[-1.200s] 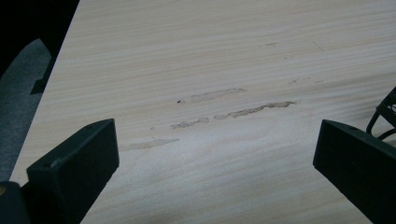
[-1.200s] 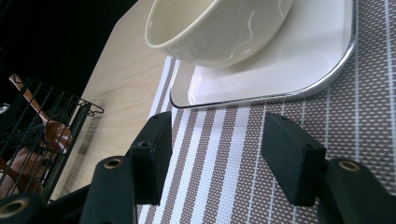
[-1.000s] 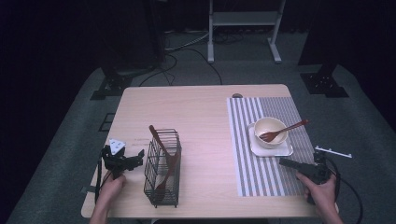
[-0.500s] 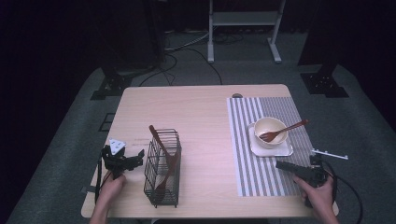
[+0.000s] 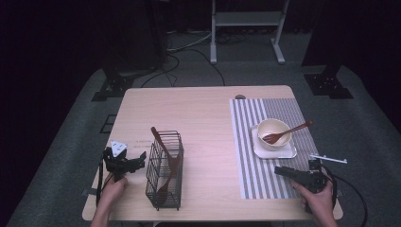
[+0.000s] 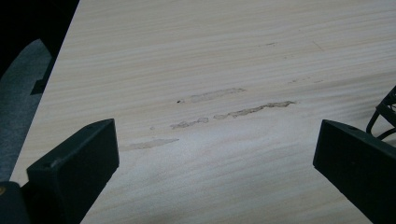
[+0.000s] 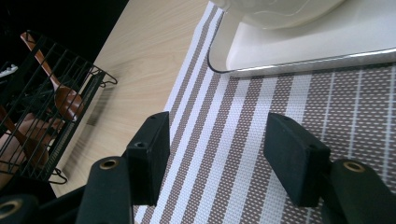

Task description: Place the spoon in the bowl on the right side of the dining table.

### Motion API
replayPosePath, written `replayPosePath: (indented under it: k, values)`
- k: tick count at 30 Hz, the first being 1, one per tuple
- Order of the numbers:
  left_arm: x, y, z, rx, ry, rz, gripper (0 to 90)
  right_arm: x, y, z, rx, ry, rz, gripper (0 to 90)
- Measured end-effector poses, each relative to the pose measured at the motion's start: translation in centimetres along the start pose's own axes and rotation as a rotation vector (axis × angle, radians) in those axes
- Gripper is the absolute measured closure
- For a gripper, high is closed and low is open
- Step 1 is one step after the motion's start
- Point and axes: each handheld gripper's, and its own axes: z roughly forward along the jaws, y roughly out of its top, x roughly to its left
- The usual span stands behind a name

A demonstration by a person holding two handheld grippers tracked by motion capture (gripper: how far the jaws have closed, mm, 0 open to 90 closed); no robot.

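My left gripper [image 5: 137, 161] rests near the table's front left corner, just left of a black wire basket [image 5: 163, 172]. In the left gripper view my left gripper [image 6: 215, 140] has its jaws wide open over bare wood. My right gripper [image 5: 280, 170] stands open low over the striped placemat [image 5: 265, 175]. A little ahead of my right gripper [image 7: 217, 144] is a white square plate [image 7: 303, 46] carrying a cream bowl [image 5: 273, 130]. A wooden fork [image 5: 291, 131] leans in the bowl. Wooden utensils [image 5: 165, 158] stand in the basket.
The basket [image 7: 42, 107] with a wooden spoon [image 7: 65, 100] lies to the left in the right gripper view. A thin white rod [image 5: 328, 159] lies by the table's right edge. Bare wood [image 5: 208, 137] separates basket and mat. Cables trail off both grippers.
My right gripper has slid left across the placemat, toward the table's middle. The left gripper, the basket and the bowl have stayed put.
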Motion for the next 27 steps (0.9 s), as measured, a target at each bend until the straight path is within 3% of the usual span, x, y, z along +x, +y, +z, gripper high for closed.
replayPosePath:
  k: [27]
  values:
    - [0.0, 0.0, 0.0, 0.001, 0.001, 0.002, 0.0, 2.2, -1.2, 0.6, 0.007, 0.044, -0.048, 37.6]
